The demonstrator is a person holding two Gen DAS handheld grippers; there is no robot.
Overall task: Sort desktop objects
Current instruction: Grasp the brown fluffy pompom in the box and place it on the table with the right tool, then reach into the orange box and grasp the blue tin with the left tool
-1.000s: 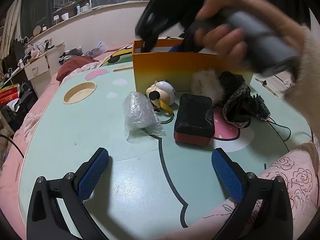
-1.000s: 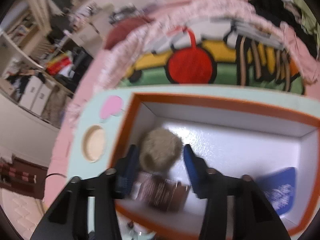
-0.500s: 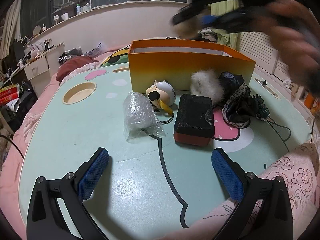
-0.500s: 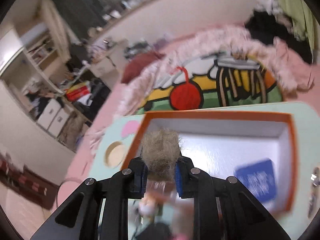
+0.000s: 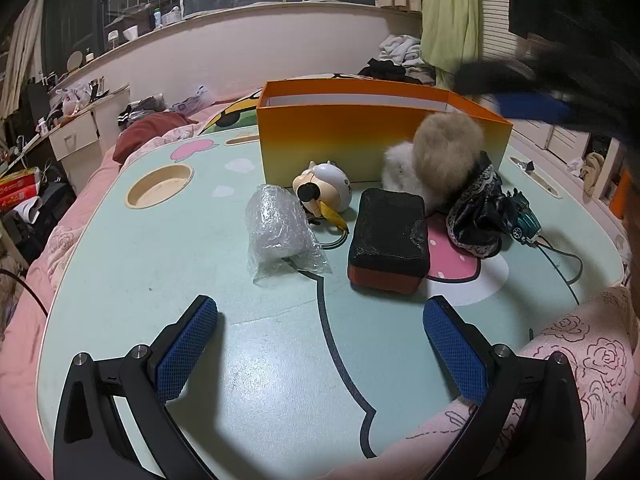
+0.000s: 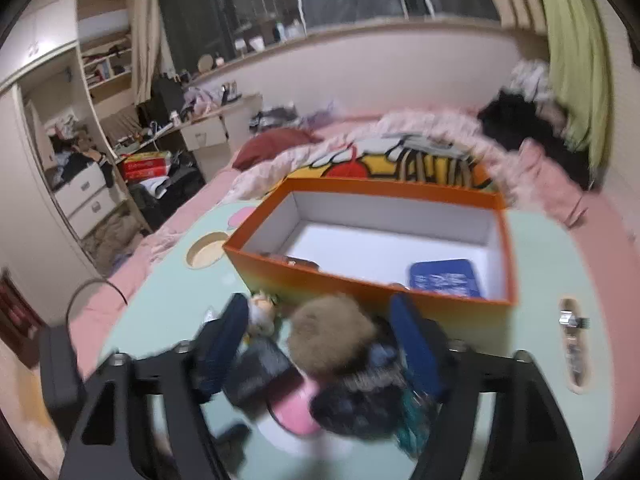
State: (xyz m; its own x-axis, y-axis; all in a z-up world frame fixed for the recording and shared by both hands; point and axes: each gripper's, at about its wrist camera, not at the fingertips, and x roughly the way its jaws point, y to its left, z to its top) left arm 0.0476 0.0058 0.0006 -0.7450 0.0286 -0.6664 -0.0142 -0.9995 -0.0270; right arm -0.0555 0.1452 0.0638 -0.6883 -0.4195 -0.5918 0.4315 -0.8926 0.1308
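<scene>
The right claw (image 6: 320, 344) is opening, its blue pads clear of the tan fur pompom (image 6: 330, 332) between them, in front of the orange box (image 6: 360, 284). The left claw (image 5: 320, 344) hovers spread and empty over the desk (image 5: 260, 360).

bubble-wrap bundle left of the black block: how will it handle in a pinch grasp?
The bubble-wrap bundle probably squashes before the fingers bite: it looks soft and puffy. The shiny film may slip. A loose flap trails on the table, so it likely flops and weighs little; contents can't be seen.
</scene>
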